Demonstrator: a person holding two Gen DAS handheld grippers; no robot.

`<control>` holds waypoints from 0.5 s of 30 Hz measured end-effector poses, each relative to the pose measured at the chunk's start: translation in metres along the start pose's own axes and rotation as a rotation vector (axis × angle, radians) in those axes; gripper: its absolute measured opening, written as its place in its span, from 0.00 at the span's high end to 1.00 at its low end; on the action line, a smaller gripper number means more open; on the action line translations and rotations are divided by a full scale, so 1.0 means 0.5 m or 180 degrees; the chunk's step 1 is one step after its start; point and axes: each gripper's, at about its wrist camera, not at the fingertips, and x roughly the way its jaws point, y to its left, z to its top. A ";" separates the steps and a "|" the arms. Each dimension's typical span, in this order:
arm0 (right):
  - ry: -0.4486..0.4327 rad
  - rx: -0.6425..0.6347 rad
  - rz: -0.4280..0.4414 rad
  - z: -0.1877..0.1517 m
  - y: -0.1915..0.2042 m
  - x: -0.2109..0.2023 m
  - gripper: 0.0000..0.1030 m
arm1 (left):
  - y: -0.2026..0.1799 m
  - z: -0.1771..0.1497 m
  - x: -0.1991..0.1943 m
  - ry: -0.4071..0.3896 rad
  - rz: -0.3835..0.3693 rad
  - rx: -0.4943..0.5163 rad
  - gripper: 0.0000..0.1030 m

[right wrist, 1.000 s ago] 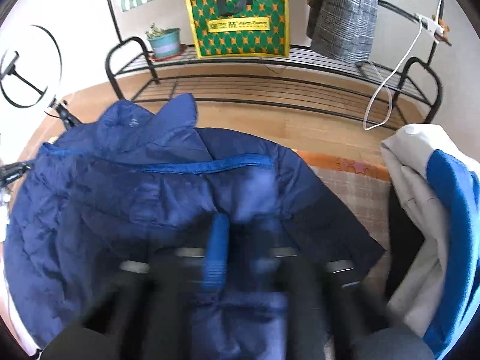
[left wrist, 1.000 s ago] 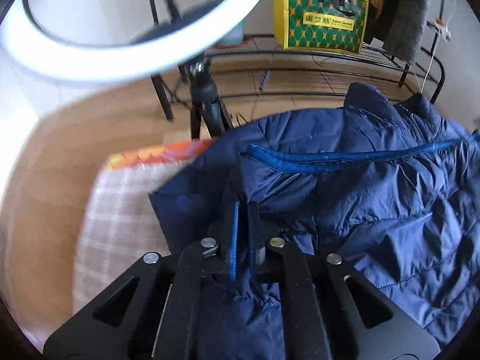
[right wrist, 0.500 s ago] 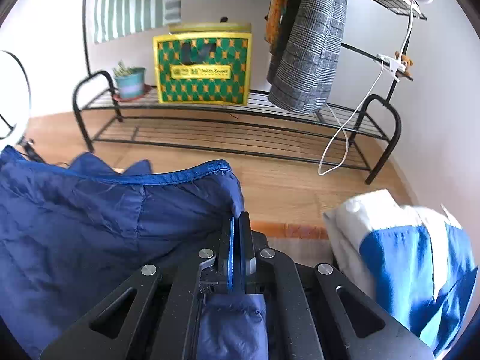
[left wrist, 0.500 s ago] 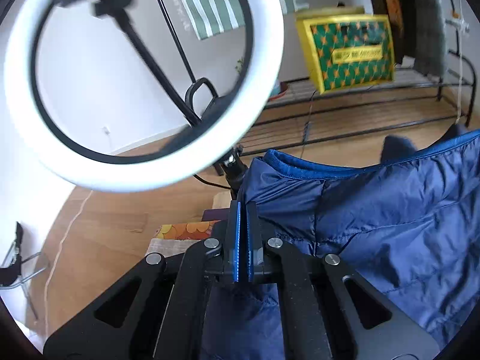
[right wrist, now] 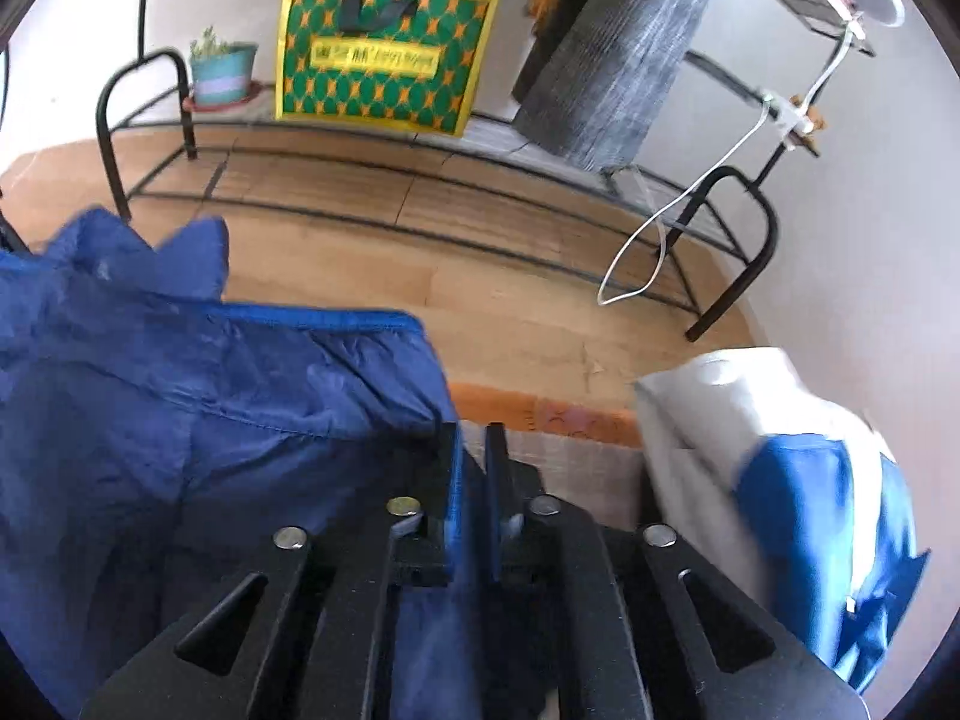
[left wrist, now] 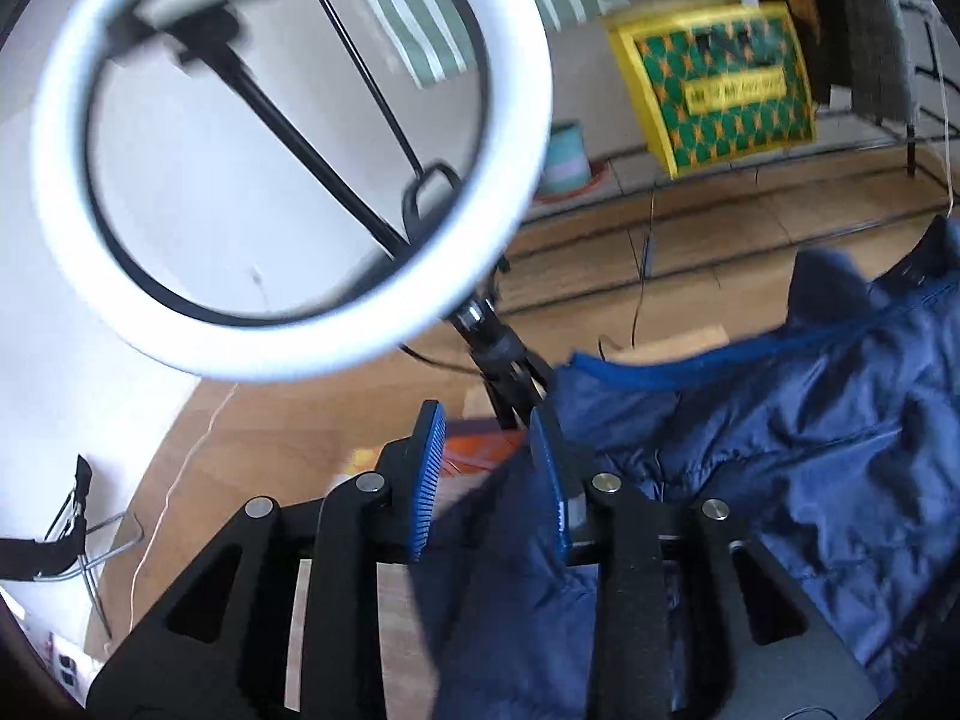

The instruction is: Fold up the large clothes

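Note:
A navy quilted puffer jacket [left wrist: 798, 450] with a brighter blue trim fills the right of the left wrist view. My left gripper [left wrist: 489, 456] is open; jacket fabric lies loosely between the jaws against the right finger. In the right wrist view the same jacket [right wrist: 198, 420] fills the left half. My right gripper [right wrist: 474, 468] has its jaws nearly together on a fold of jacket fabric at the jacket's right edge.
A white ring light [left wrist: 288, 156] on a black tripod stands close ahead of the left gripper. A white and blue garment [right wrist: 798, 480] lies at the right. A checked mat with an orange border [right wrist: 552, 420] is underneath. Behind are a black metal rack [right wrist: 420, 204], a yellow-green bag [right wrist: 384, 54] and hanging clothes.
My left gripper has opened and let the jacket go slack. Both grippers came down from the raised position. The right jaws have parted slightly but still hold fabric.

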 end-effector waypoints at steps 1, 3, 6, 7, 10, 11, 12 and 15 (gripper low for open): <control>-0.0087 -0.0002 0.0010 0.001 0.003 -0.026 0.92 | 0.008 0.003 -0.023 -0.0061 0.0038 0.0020 0.70; -0.0244 -0.0004 0.0263 0.004 0.017 -0.068 0.92 | 0.014 0.013 -0.066 -0.0190 -0.0120 -0.0011 0.70; -0.0380 -0.0146 0.0810 0.021 0.086 -0.102 0.92 | -0.012 0.031 -0.112 -0.0217 -0.0688 -0.0033 0.70; -0.0408 -0.0217 0.0894 0.029 0.117 -0.103 0.92 | -0.029 0.036 -0.114 -0.0202 -0.0773 -0.0001 0.70; -0.0368 -0.0526 0.0970 0.045 0.212 -0.078 0.92 | -0.091 0.041 -0.097 -0.0093 -0.0972 0.0138 0.70; -0.0345 -0.0572 0.0927 0.048 0.231 -0.069 0.92 | -0.098 0.040 -0.084 -0.0044 -0.1007 0.0129 0.70; -0.0300 -0.0584 0.0869 0.049 0.248 -0.050 0.92 | -0.108 0.034 -0.066 0.0018 -0.1014 0.0098 0.70; -0.0062 -0.0435 0.0783 0.041 0.252 0.013 0.92 | -0.140 0.006 -0.004 0.0176 -0.0890 0.0138 0.70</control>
